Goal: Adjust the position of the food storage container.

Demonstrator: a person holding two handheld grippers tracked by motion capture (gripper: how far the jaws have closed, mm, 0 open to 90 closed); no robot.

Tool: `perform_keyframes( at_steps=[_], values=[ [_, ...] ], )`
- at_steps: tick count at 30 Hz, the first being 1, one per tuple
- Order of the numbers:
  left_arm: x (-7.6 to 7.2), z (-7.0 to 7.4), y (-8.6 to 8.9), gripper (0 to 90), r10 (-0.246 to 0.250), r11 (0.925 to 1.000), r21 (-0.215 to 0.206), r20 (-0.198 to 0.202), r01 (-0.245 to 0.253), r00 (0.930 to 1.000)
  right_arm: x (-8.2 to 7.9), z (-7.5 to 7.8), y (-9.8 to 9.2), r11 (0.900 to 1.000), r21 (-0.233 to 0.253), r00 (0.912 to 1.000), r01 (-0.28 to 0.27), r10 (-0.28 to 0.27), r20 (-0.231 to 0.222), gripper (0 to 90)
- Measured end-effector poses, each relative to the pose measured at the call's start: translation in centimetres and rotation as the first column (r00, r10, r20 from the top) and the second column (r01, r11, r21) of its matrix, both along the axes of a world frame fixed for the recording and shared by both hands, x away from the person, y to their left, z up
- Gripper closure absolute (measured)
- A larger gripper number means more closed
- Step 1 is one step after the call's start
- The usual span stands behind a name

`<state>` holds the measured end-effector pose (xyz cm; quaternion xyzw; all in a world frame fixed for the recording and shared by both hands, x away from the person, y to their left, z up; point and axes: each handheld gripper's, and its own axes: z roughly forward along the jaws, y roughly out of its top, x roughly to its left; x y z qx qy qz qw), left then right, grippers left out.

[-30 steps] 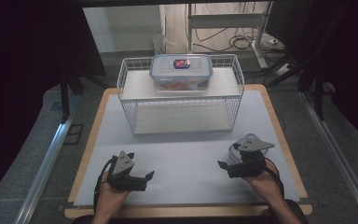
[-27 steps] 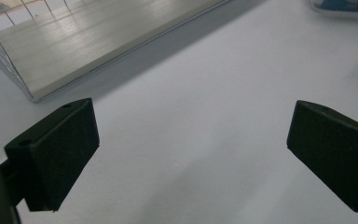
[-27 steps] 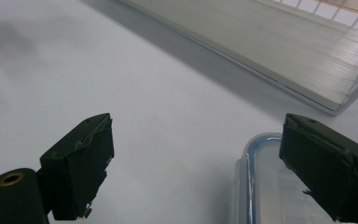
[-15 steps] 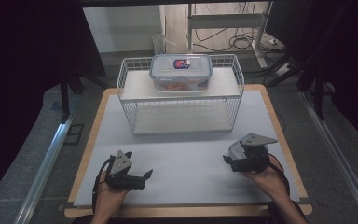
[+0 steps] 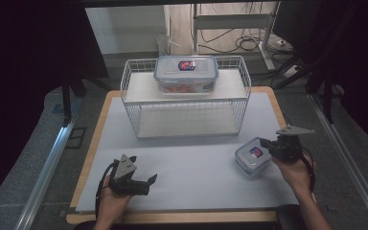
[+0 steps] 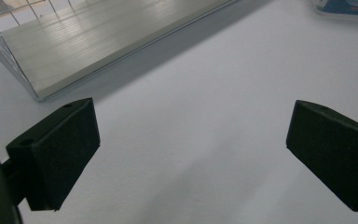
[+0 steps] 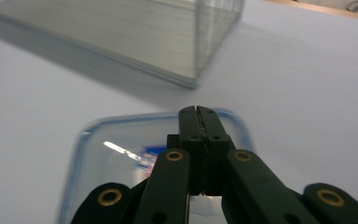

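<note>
- Clear plastic with a blue-rimmed lid, the small container (image 5: 253, 156) sits on the white table (image 5: 191, 167) near its right edge, in front of the wire rack's (image 5: 187, 103) right corner.
- Right gripper (image 5: 268, 144) hangs over the container's right side; in the right gripper view its jaws are pressed together above the lid (image 7: 121, 154), pinching nothing.
- Left gripper (image 5: 149, 179) rests low near the table's front left, well apart from the container; its jaws stand spread wide over bare table.
- On the rack's top shelf sits a larger lidded container (image 5: 187, 73).
</note>
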<state>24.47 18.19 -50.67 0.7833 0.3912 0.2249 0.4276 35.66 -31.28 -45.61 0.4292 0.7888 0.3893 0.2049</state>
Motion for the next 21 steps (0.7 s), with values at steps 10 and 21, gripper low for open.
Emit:
perform_keyframes(
  at_steps=[10,21],
  values=[
    [0.0,-0.1,0.0,3.0,0.0,1.0,0.001,0.0,0.0,1.0,1.7,-2.0,-3.5,0.991,-0.044,0.99,0.129,-0.131,-0.052,89.7],
    [0.1,-0.2,0.0,3.1,-0.009,1.0,0.004,-0.007,0.009,0.9999,1.2,-2.7,-3.2,0.991,-0.066,0.9867,0.115,-0.122,-0.107,89.8]
  ],
)
